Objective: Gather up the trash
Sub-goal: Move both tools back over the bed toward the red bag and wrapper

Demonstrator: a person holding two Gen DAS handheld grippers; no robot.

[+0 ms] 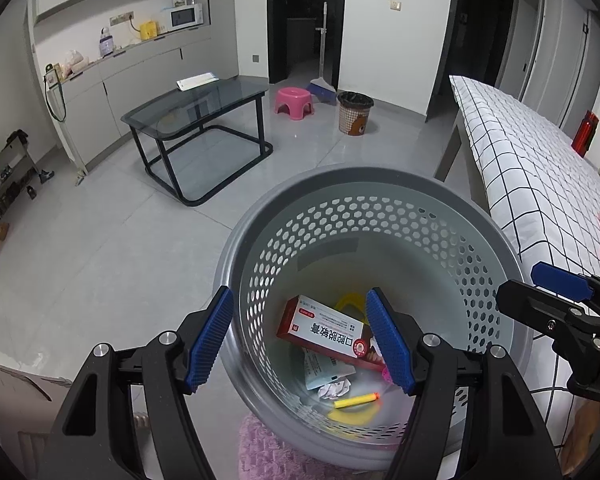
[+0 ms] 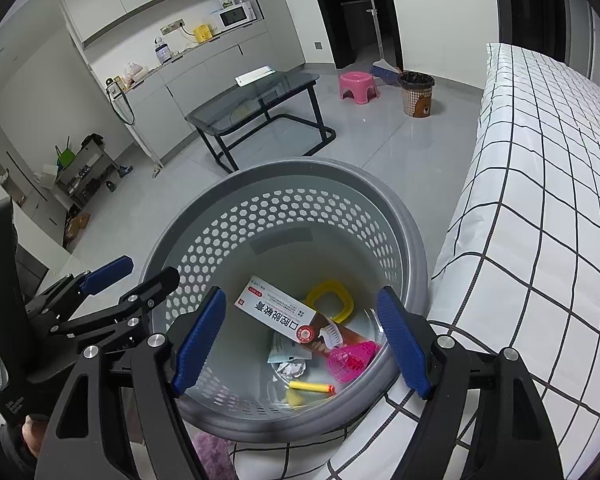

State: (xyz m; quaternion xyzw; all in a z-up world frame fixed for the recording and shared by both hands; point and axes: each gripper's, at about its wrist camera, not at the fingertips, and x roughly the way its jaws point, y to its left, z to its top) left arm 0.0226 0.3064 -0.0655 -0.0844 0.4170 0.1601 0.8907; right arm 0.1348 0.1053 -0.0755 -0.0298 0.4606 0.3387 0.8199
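A grey perforated basket (image 1: 380,216) (image 2: 292,208) stands on the floor beside the bed. Inside lie a red-and-white toothpaste box (image 1: 324,330) (image 2: 276,310), a yellow ring (image 2: 330,300), a pink mesh piece (image 2: 350,360), crumpled paper (image 1: 332,390) (image 2: 292,369) and a yellow foam dart (image 1: 356,400) (image 2: 312,387). My left gripper (image 1: 300,340) is open and empty above the basket's near left rim. My right gripper (image 2: 300,344) is open and empty above the basket's near right rim. Each gripper shows at the other view's edge.
The bed with a checked white sheet (image 1: 540,184) (image 2: 540,200) runs along the right. A glass coffee table (image 1: 196,112) (image 2: 256,100), a pink stool (image 1: 294,100), a broom (image 1: 322,80) and a bear-print bin (image 1: 354,112) stand further back. A pink fluffy mat (image 1: 268,452) lies under the basket.
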